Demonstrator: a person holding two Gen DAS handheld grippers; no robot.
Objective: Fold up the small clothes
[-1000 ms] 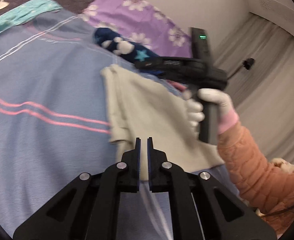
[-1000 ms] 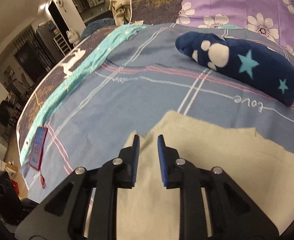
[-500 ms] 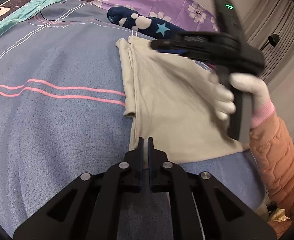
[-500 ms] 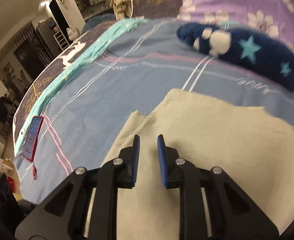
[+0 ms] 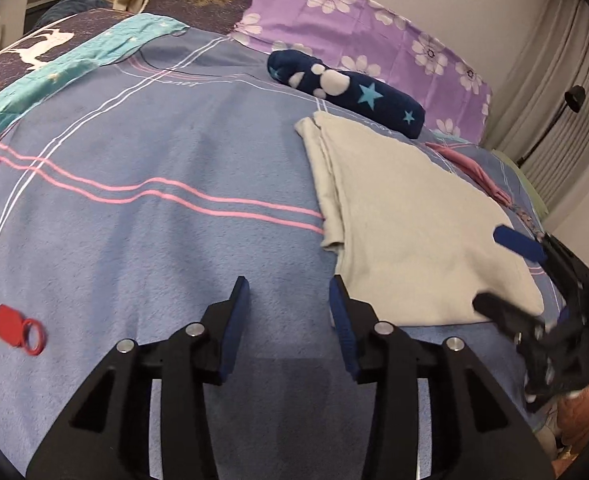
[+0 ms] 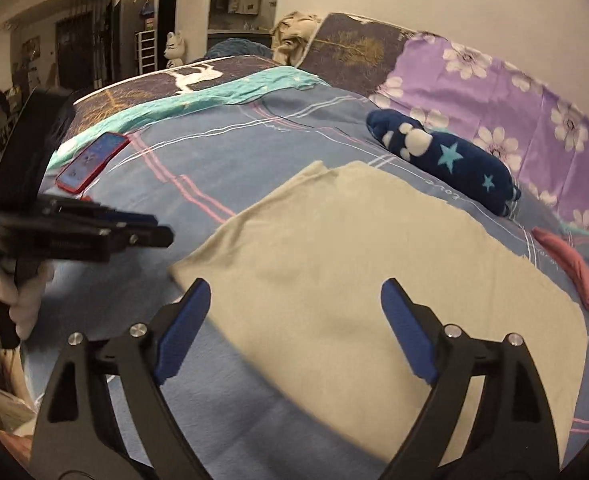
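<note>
Two grippers, both with nothing between their pads, is what we have here. Going from the left of the bed: a red phone (image 6: 92, 161) and its red ring charm (image 5: 18, 330) lie on the blue striped bedspread (image 5: 142, 240), well apart from the work. Next comes our left gripper (image 5: 289, 322), its jaws opening over bare bedspread, with the near left corner of the beige garment (image 5: 410, 216) just beside its right finger but not between the pads. The garment lies flat to the right of that, already doubled, judging by the layered edges along its left side. Beyond its far end lies a navy star-patterned roll (image 5: 346, 90), and a pink garment (image 6: 574, 276) lies off its right edge. Farthest right is our right gripper (image 6: 296, 328), jaws opening wide and hanging above the near edge of the beige cloth, not pressing on it.

We judge that one fold is laid and let go, and that we are between folds. The next move calls for fresh holds: each gripper has to come down onto a corner or edge of the cloth, catch every layer at once, and carry it across evenly so the stacked edges do not slide apart. The left one must shift right to reach the cloth at all
</note>
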